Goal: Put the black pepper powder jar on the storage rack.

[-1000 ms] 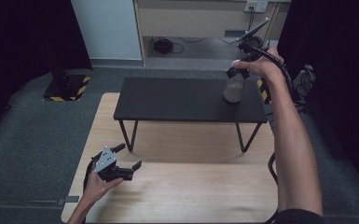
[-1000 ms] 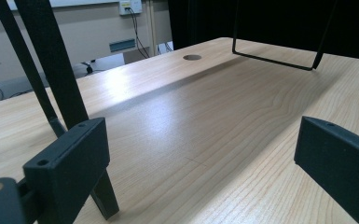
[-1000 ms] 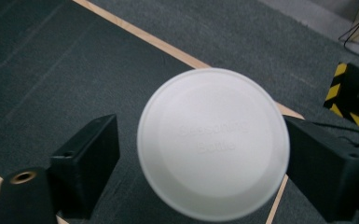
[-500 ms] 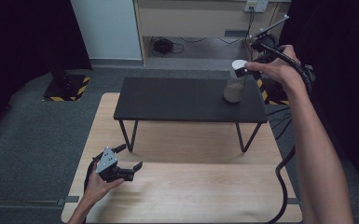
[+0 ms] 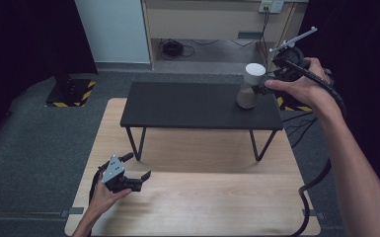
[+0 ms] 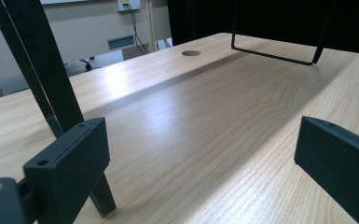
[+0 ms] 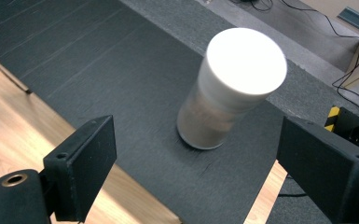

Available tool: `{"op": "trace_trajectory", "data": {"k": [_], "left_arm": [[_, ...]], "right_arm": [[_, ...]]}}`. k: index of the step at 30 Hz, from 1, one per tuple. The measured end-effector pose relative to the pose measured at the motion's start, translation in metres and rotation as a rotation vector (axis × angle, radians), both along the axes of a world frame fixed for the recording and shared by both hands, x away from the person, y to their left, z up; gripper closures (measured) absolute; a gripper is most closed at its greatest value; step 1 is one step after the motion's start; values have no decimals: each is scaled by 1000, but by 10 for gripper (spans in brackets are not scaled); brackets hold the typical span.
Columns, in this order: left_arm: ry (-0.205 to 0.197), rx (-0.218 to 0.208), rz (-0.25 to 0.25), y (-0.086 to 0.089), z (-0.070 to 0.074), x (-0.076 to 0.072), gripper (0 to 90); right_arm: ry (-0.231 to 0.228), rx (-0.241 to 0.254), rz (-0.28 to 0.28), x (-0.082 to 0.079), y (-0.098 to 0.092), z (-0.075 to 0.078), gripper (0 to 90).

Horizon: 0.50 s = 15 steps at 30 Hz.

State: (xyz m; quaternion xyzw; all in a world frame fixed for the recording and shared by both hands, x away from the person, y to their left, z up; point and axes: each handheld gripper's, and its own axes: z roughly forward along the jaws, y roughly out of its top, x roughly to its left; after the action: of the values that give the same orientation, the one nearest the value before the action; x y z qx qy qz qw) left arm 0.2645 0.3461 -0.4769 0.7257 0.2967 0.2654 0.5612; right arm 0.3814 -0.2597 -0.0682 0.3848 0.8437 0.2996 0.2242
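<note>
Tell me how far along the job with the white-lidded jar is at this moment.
Done: the jar stands upright with its white lid on, near the right end of the black shelf. In hand: nothing; the right gripper hangs open above the jar, clear of it, and the left gripper rests open low over the wooden table. Left: probably a grasp or a retreat; which, I cannot tell.

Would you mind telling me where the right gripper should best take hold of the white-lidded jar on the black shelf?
Probably around the jar's straight round body, just under the white lid, coming level from the shelf's right end. It stands upright there, and the right gripper's open jaws already look wide enough.
</note>
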Motion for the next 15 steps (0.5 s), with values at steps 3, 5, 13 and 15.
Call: {"op": "trace_trajectory", "data": {"k": [3, 5, 13, 15], "left_arm": [[-3, 1, -3, -1, 0, 0, 25], [-1, 4, -4, -1, 1, 0, 25], [0, 0, -11, -2, 0, 1, 25], [-1, 0, -10, -1, 0, 0, 25]], "right_arm": [[0, -2, 6, -4, -1, 0, 117], [0, 20, 7, -5, -4, -1, 118], [4, 30, 7, -5, -6, -2, 118], [6, 34, 6, -5, -6, -2, 119]]}}
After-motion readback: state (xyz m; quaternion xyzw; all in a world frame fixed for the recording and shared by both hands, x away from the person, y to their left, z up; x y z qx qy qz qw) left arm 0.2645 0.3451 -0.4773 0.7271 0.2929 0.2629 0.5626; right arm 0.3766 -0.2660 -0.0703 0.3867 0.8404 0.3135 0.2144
